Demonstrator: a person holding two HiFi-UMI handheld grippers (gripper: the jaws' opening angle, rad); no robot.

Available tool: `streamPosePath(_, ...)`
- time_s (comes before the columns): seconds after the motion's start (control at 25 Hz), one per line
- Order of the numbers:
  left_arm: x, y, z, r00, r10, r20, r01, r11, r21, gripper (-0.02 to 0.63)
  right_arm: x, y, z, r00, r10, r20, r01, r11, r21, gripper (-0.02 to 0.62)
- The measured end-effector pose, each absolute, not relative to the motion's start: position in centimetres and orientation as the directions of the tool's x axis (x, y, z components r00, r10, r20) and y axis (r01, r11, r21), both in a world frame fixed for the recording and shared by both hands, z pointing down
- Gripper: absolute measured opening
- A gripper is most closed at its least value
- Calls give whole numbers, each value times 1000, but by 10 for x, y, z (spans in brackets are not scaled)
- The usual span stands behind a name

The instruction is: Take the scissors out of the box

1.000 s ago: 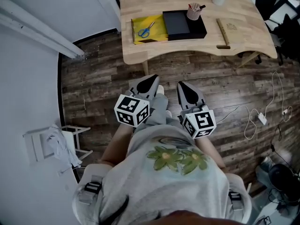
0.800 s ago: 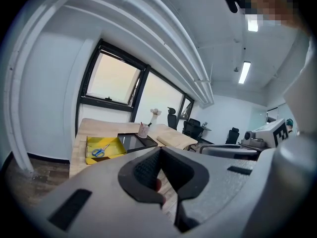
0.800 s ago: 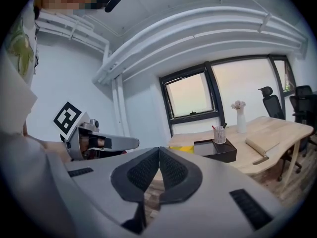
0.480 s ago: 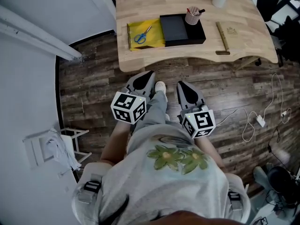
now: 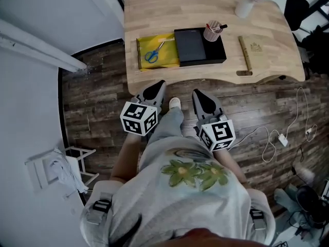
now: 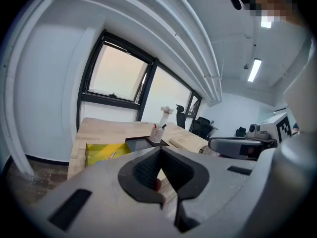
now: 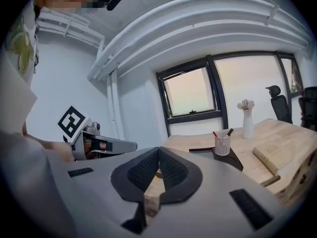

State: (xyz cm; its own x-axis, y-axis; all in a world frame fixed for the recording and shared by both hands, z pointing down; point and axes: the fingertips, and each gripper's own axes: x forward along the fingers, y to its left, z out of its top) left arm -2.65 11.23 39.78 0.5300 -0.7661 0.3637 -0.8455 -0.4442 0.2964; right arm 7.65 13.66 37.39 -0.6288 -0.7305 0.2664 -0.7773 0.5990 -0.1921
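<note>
Left gripper (image 5: 158, 85): its two jaws are pressing together at the tips and pinching nothing. It is hovering over the wooden floor (image 5: 97, 102), just short of the desk's near edge, and pointing at the desk.
Right gripper (image 5: 197, 93): its jaws are likewise meeting at the tips and gripping nothing. It is hanging beside the left gripper at about the same height, with the person's leg between the two.
Scissors (image 5: 152, 54): the blue-handled pair is lying flat inside the yellow box, ahead of the left gripper's tips and a little to their left, beyond the desk edge. It is well apart from both grippers, and the left one is the nearer.
Yellow box (image 5: 139, 53): it is sitting open on the desk straight in front of the left gripper, its right side touching the black tray.
Black tray (image 5: 191, 46): it is resting ahead of the right gripper and between the two grippers' lines of aim.
Pen cup (image 5: 211, 32): it is standing upright at the tray's far right corner, ahead of the right gripper.
Wooden bar (image 5: 244, 54): it is lying further right, beyond the right gripper's outer side.
Vase (image 5: 245, 4): it is standing at the far right of the desk, well beyond both tools.
Desk (image 5: 154, 14): its near edge is running just in front of both sets of tips.
</note>
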Motion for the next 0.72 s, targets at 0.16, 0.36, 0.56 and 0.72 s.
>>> streamPosePath(0.16, -41, 81, 404, 511, -774, 375, -857, -421, 298, 8, 72, 104, 376, -628, -729, 272, -777, 600, -187, 8)
streamPosePath(0.36, -61, 44, 402, 477, -792, 382, -877, -396, 274, 8, 59, 73, 380, -648, -701, 298, -760, 621, -193, 8)
streamPosePath(0.56, -84, 10, 409, 423, -803, 419, -905, -356, 232, 8, 40, 39, 385, -671, -672, 312, -739, 643, -201, 8)
streamPosePath(0.72, -97, -10, 425, 400, -785, 473, -916, -357, 181, 8, 29, 16, 392, -681, -659, 318, -728, 655, -202, 8)
